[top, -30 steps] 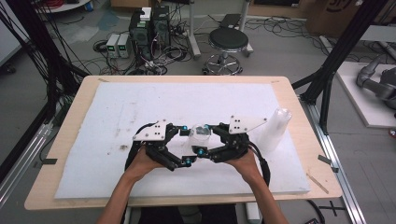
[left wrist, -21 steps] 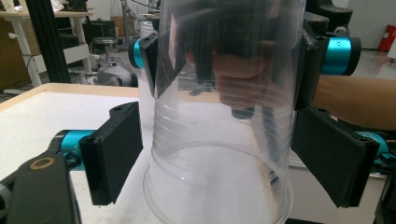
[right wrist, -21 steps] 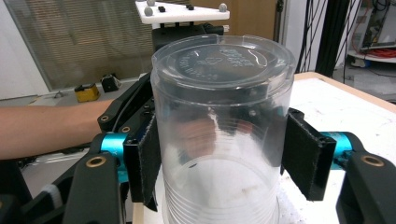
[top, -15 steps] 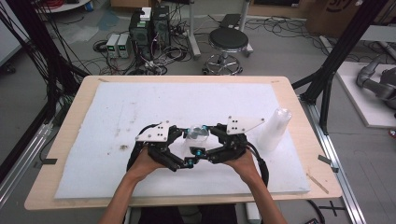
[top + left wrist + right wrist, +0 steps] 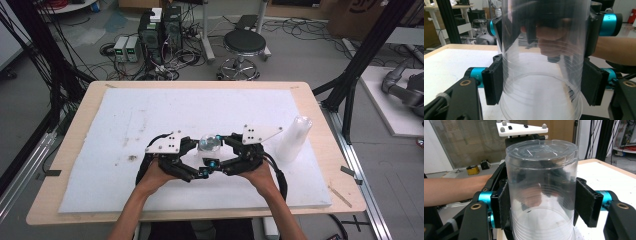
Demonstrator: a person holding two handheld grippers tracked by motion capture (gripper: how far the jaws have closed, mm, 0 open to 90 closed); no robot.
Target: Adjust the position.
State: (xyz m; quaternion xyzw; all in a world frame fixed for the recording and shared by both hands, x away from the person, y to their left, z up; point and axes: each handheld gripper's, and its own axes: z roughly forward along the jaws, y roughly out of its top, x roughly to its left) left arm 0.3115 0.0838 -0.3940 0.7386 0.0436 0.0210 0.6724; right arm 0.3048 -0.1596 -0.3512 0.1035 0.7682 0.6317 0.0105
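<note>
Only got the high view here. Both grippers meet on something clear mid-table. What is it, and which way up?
Observer: A clear cup, upside down. In the right gripper view its flat base faces up.
Operator: Right gripper actually gripping?
Observer: Yes. The right gripper has a black pad pressed on each side of the cup's wall.
Operator: And the left?
Observer: The left gripper has just been closing, and its pads now press the wall just above the rim.
</note>
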